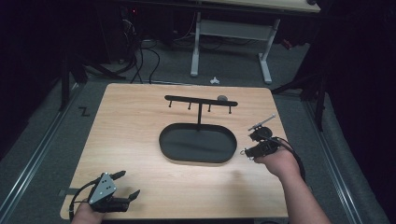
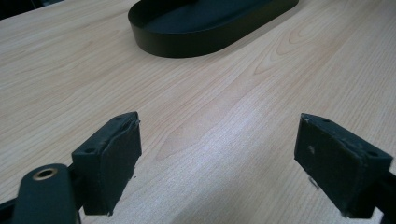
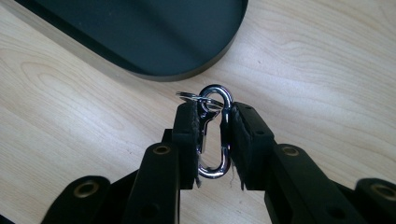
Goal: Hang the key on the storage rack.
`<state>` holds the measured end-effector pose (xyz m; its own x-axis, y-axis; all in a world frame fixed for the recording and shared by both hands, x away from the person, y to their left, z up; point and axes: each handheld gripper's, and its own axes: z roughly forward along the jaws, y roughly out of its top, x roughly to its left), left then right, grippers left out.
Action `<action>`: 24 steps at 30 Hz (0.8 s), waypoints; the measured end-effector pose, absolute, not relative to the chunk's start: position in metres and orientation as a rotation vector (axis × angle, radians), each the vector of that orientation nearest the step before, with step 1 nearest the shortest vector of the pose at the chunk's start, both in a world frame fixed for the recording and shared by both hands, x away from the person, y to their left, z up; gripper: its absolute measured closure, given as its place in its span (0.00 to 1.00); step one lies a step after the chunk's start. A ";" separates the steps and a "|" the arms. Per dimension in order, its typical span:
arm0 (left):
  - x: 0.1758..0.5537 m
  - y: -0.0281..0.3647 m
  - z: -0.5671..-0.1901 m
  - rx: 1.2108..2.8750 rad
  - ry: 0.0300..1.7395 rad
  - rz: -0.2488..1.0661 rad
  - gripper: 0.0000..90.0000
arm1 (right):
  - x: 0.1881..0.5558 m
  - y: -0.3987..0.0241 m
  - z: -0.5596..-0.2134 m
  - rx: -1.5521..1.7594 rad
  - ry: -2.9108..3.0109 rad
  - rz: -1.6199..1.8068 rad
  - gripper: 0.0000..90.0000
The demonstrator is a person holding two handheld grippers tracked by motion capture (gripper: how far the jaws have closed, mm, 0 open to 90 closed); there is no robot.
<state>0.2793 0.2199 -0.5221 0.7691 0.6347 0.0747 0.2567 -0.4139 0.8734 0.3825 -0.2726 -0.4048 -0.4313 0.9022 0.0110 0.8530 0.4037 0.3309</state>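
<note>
At the right of the high view, just beside the right end of the black oval tray [image 1: 198,143], the right tool [image 1: 249,150] is clamped on a small metal carabiner clip [image 3: 214,135] with a thin key ring [image 3: 198,96] threaded through its top loop. In the right gripper view the clip sits upright in the lower centre of the frame, its two long sides pinched between the padded jaws, the rounded top and the ring sticking out above them over the wooden bench [image 3: 327,70]. The clip looks light, rigid and polished, so it is likely slippery and could twist or pop out if squeezed on its curved ends; holding it across the straight sides, as here, seems the surest hold, and it keeps the sprung gate and the ring free. The ring hangs loose and will probably swing. At the lower left of the high view the left tool [image 1: 130,185] rests low over the bench with jaws spread wide and nothing between them. A black hook rack [image 1: 201,101] rises on a post from the tray's far edge, above centre; its pegs look like a plausible place for the ring.
</note>
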 end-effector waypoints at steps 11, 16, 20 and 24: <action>0.280 0.221 -0.522 2.008 0.669 0.493 0.17 | 0.391 -0.268 -0.370 1.555 2.453 0.484 0.80; 0.280 0.220 -0.522 2.006 0.667 0.495 0.17 | 0.395 -0.264 -0.359 1.547 2.441 0.490 0.80; 0.280 0.221 -0.522 2.005 0.667 0.495 0.17 | 0.398 -0.261 -0.351 1.541 2.434 0.504 0.80; 0.280 0.221 -0.522 2.005 0.667 0.494 0.17 | 0.400 -0.259 -0.347 1.533 2.434 0.505 0.80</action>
<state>0.2795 0.2205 -0.5217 0.7714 0.6319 0.0753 0.2561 -0.4165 0.8723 0.3999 -0.2588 -0.3466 -0.4311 0.9023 -0.0038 0.8264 0.3965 0.3997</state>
